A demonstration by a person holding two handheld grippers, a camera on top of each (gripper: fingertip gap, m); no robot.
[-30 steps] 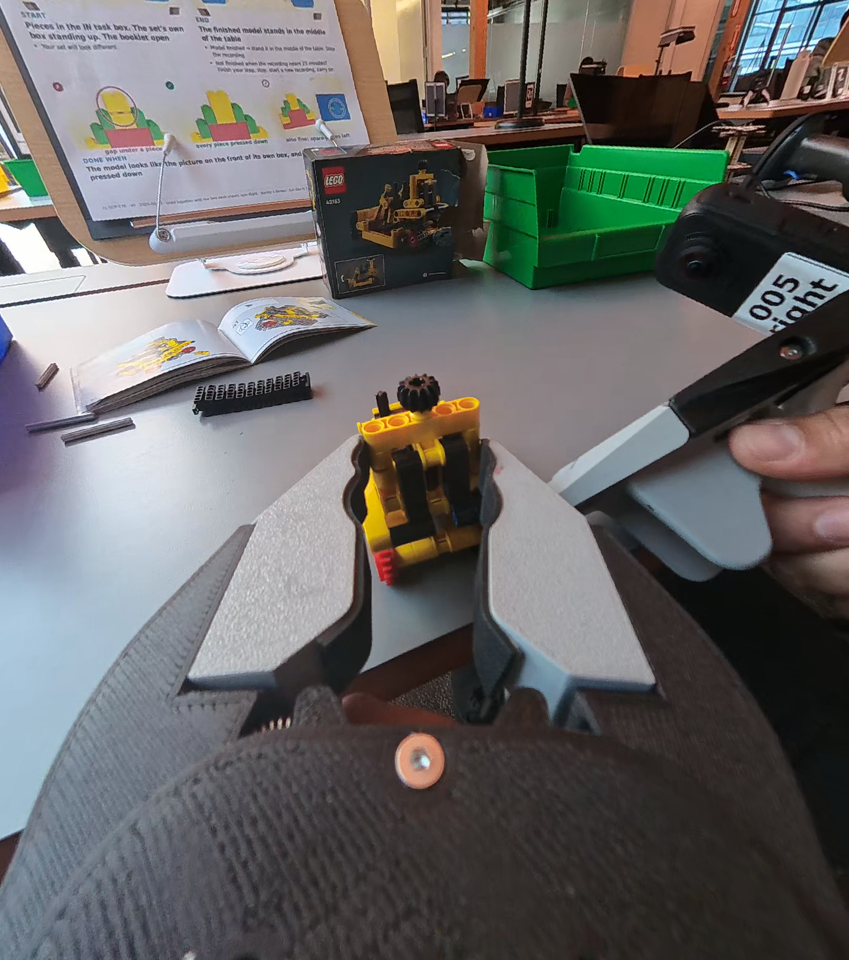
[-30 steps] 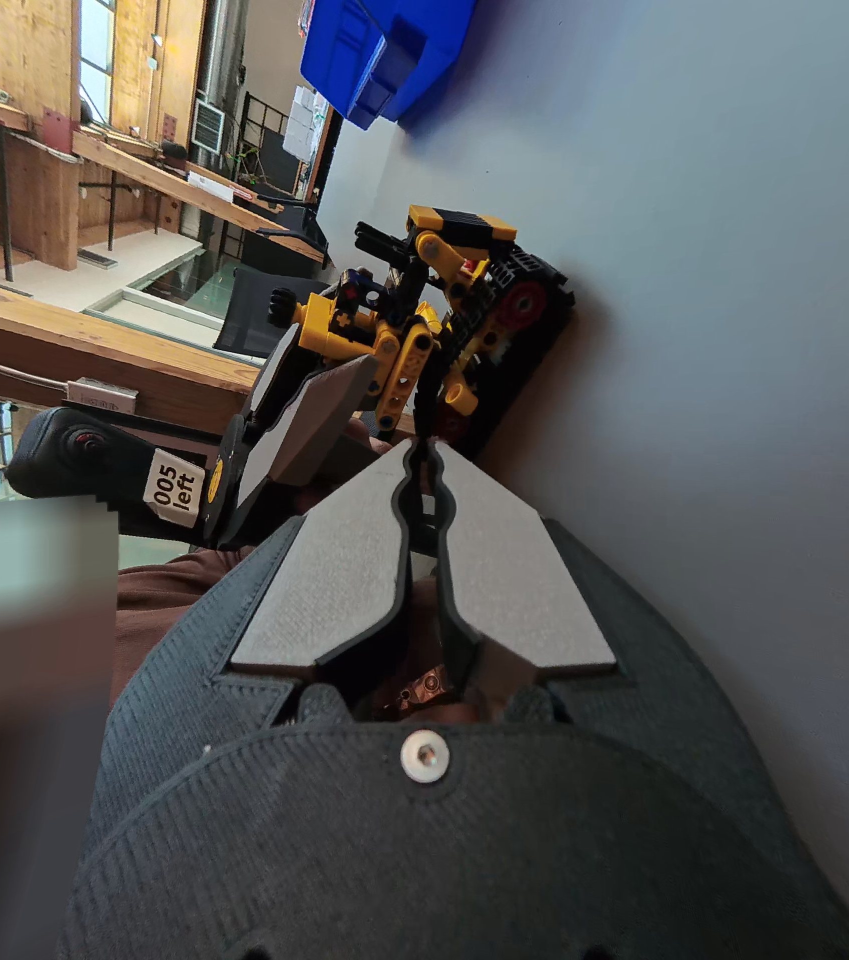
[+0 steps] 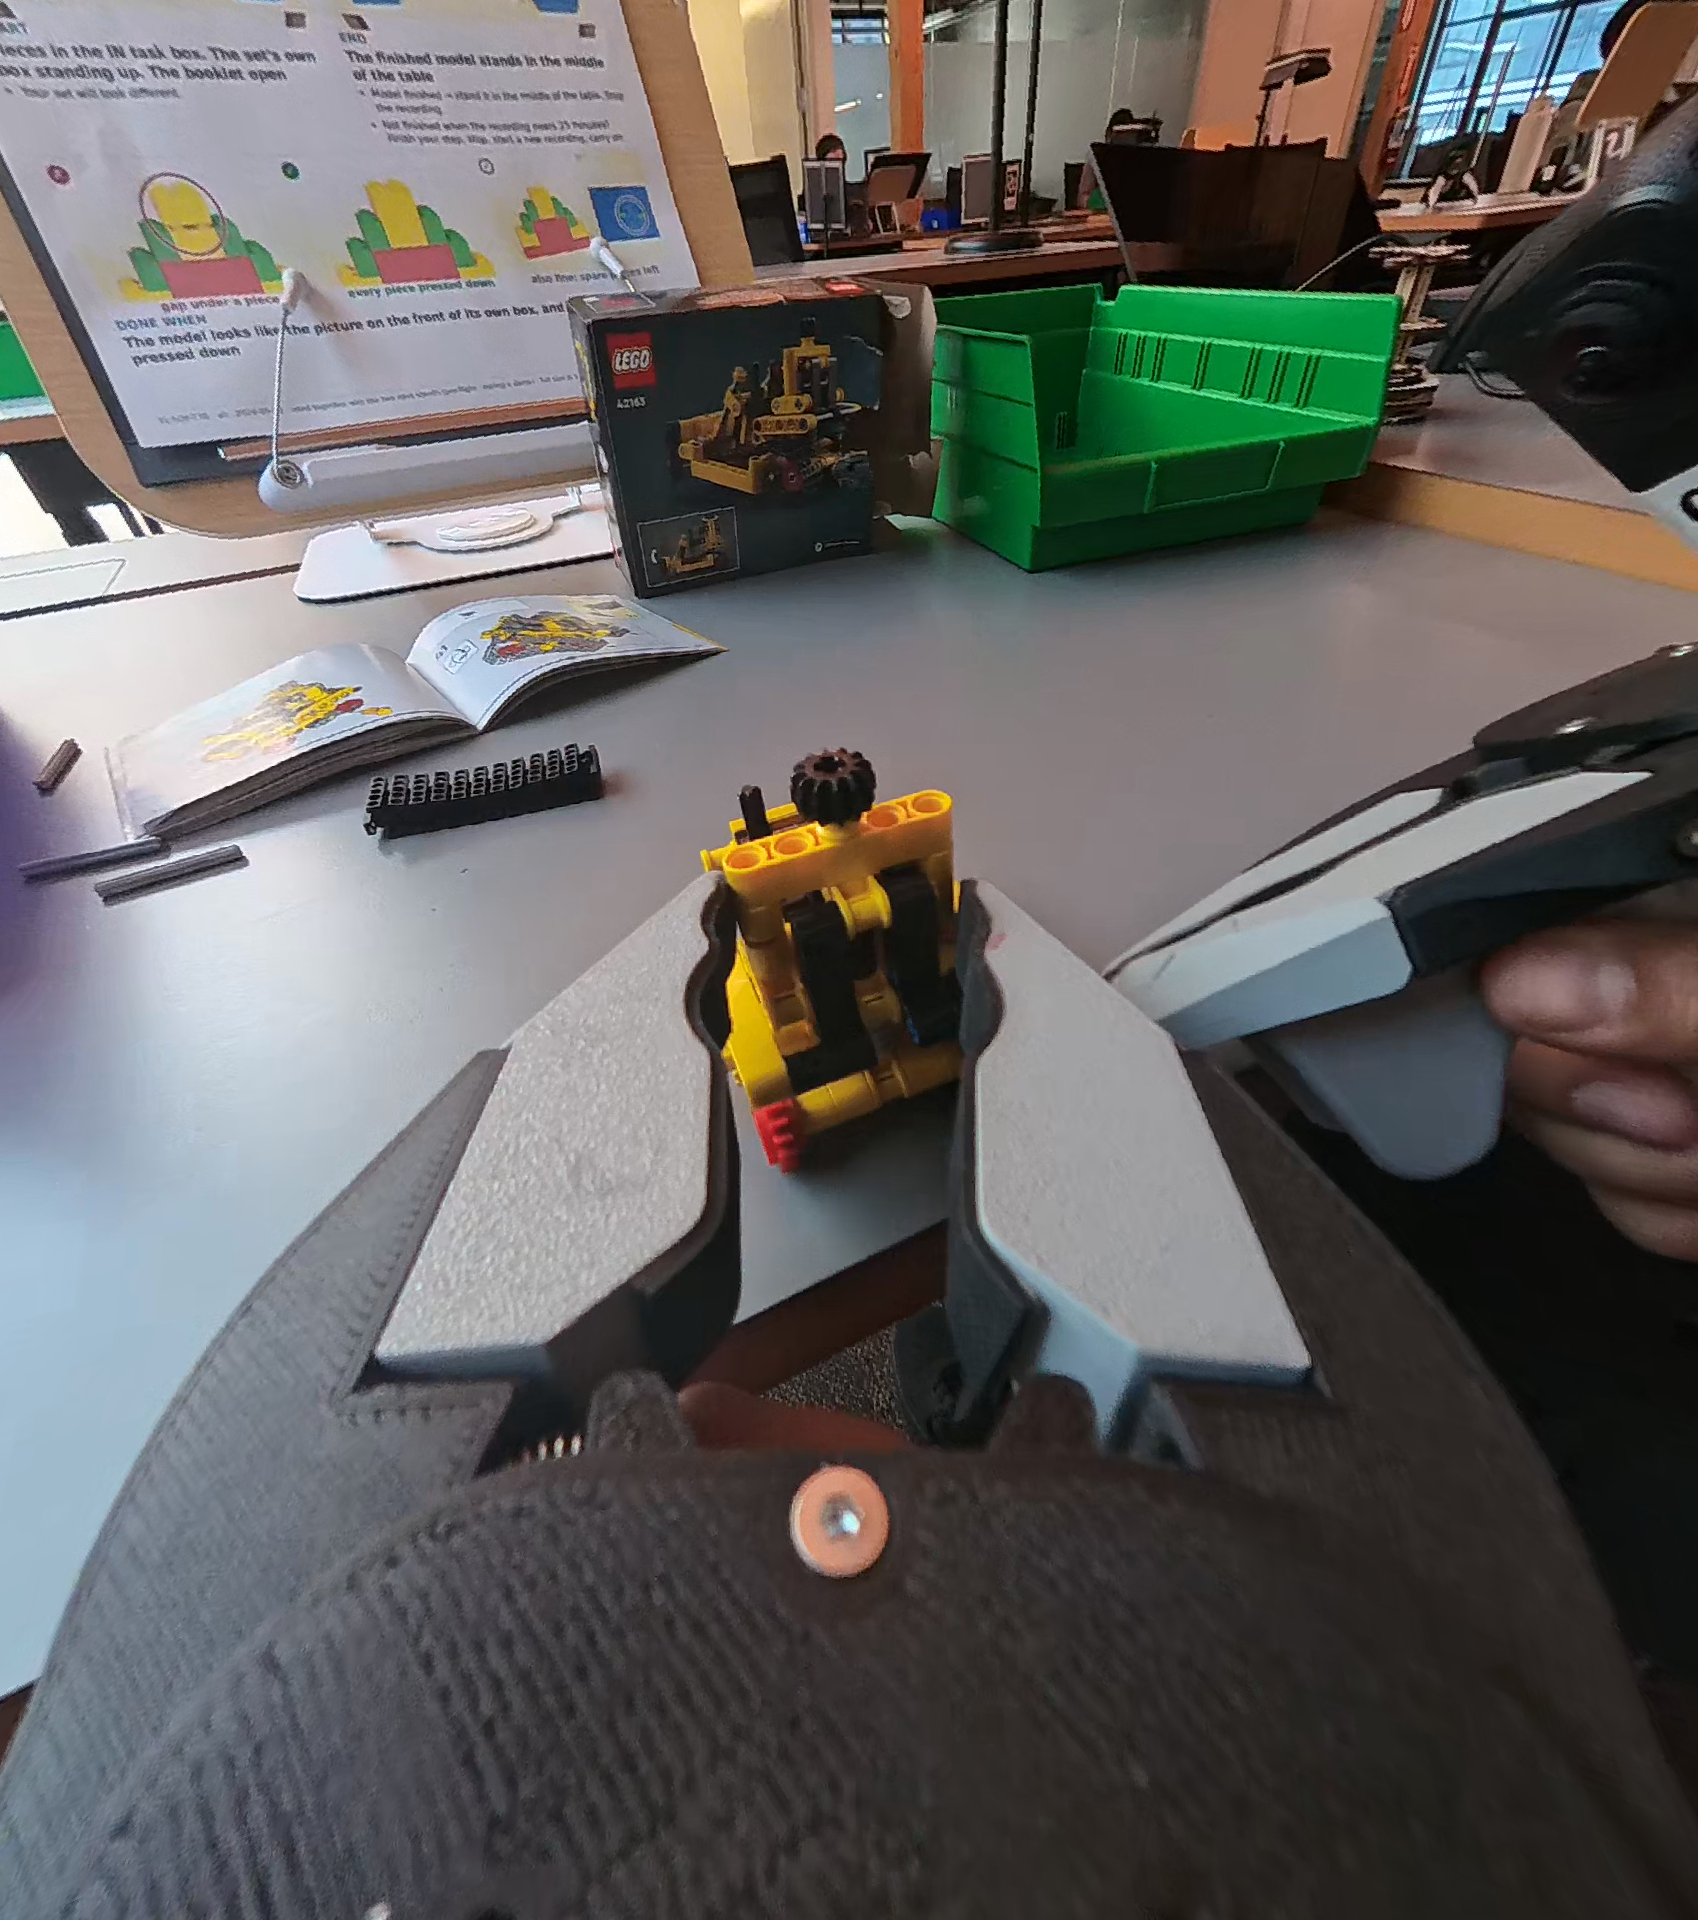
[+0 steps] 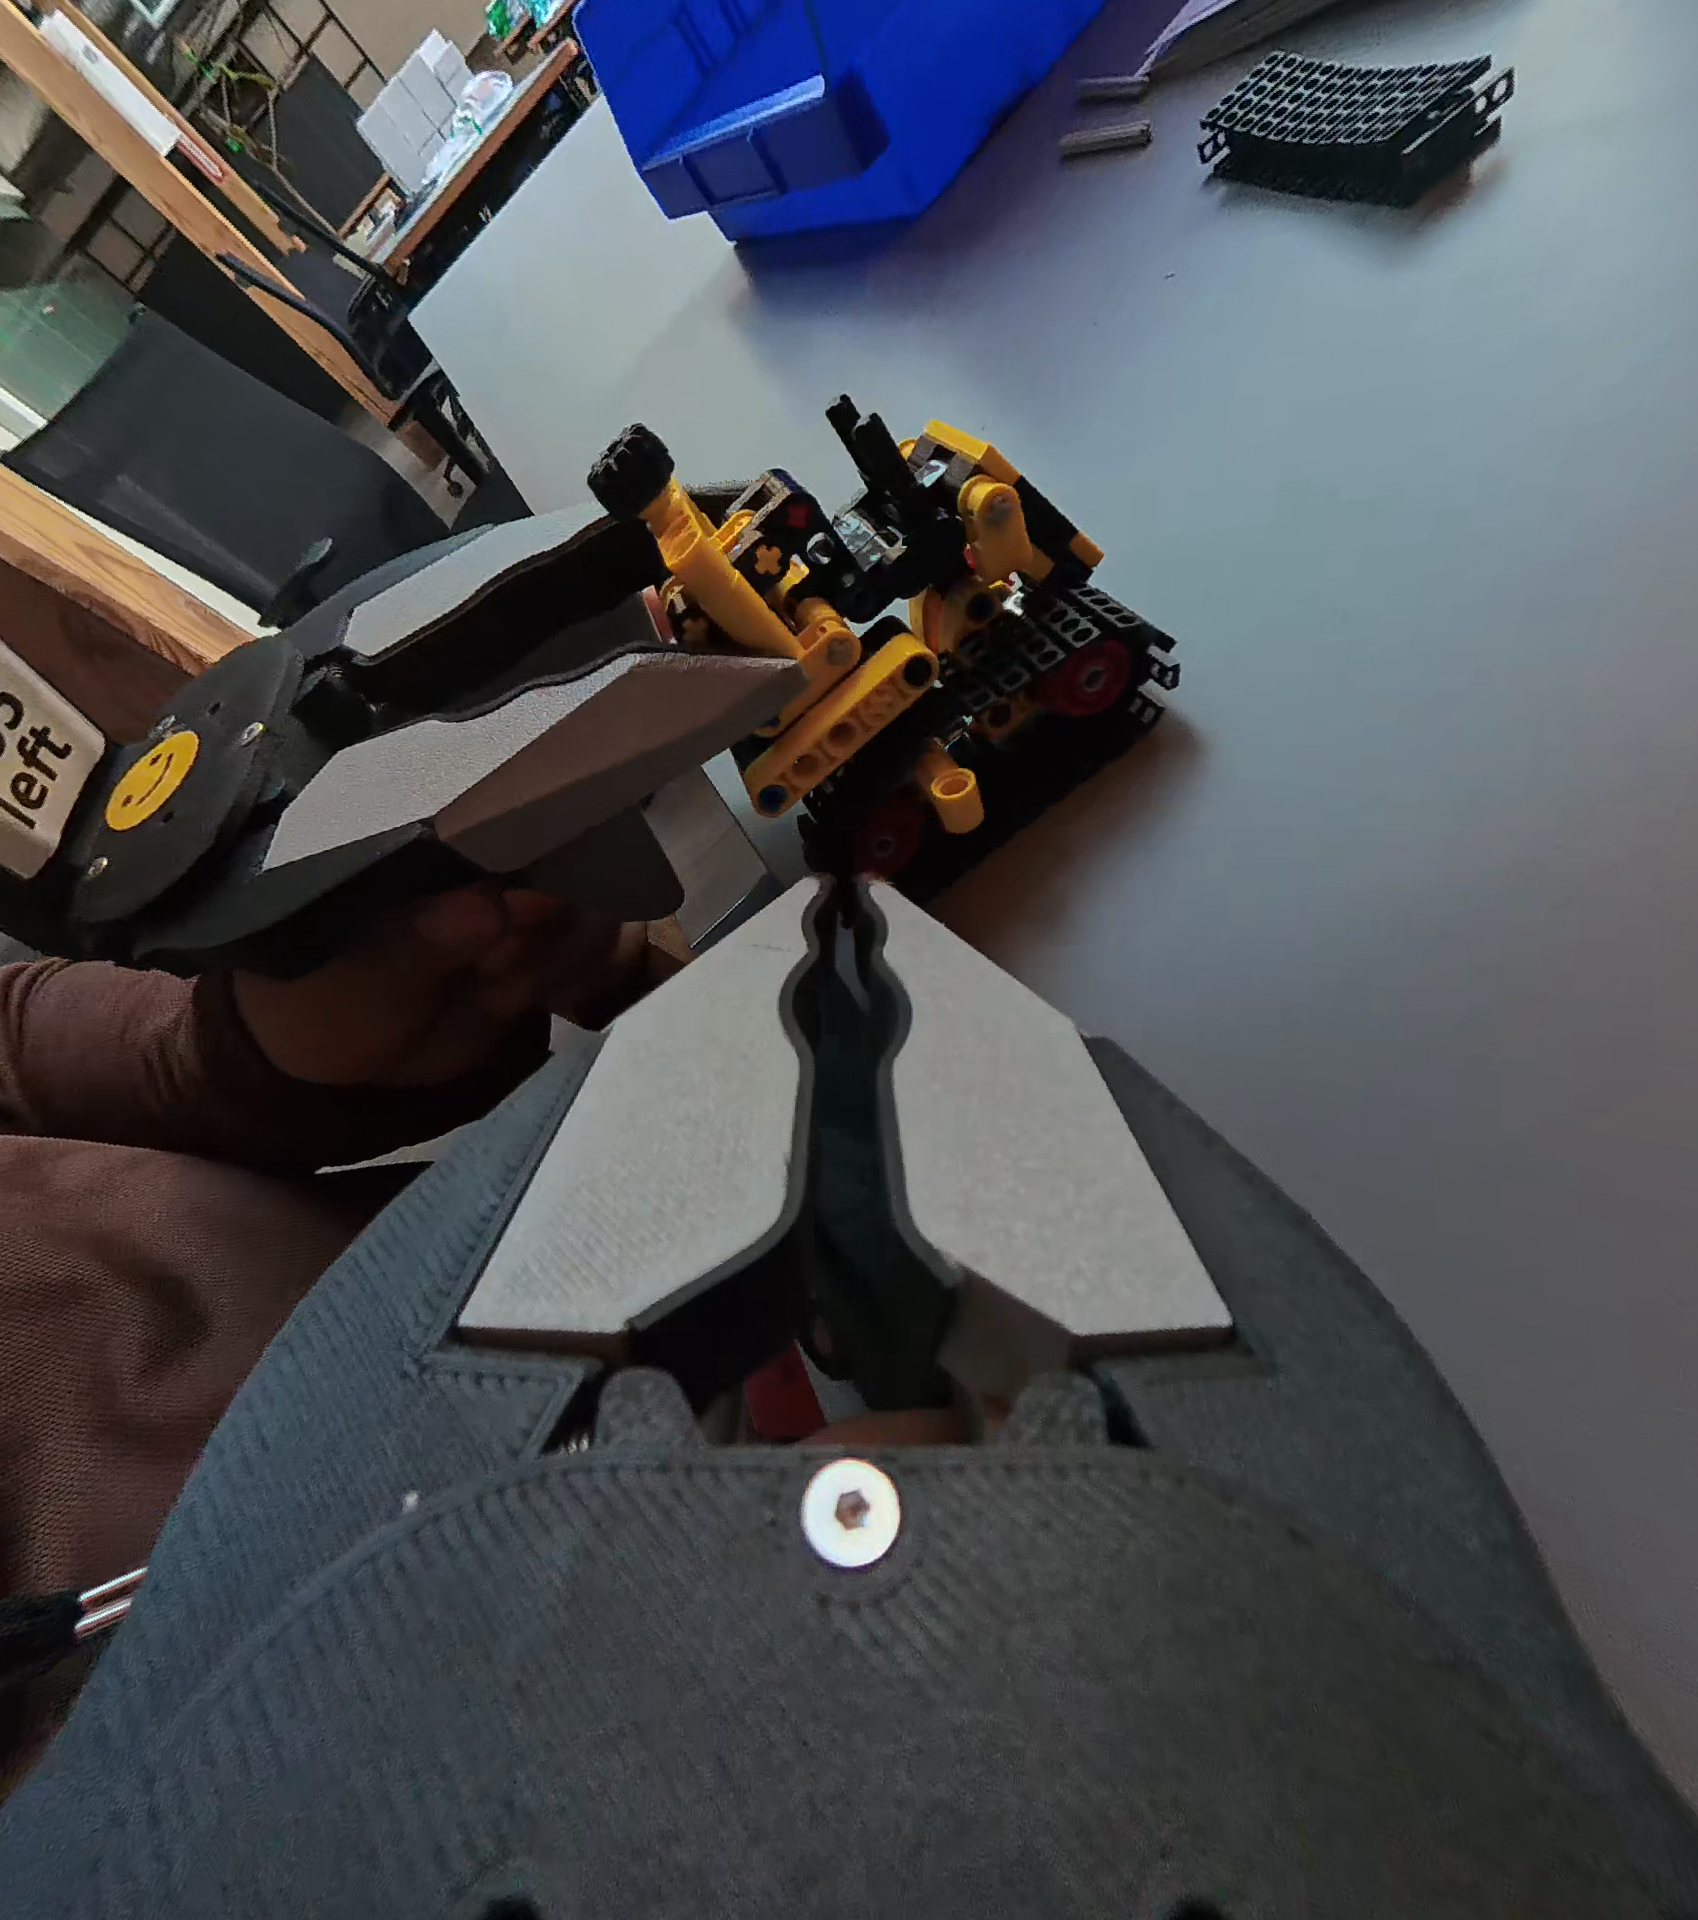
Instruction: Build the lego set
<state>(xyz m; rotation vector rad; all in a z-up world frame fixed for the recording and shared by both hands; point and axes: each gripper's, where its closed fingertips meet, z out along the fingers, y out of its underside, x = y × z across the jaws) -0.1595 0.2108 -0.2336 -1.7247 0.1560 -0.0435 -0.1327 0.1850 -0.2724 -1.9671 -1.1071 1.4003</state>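
Right claw: drawn back from model, tips now just short of its track; tilted less steeply, nearer level with surface.

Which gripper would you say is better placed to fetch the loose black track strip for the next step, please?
Right, probably. The left gripper is clamped on the model, steadying it, while the right gripper is shut with nothing visibly held. The track strip lies apart on the table.

My left gripper clamps a yellow model on the grey table. My right gripper sits just beside it. Beyond lie a black track and booklet.
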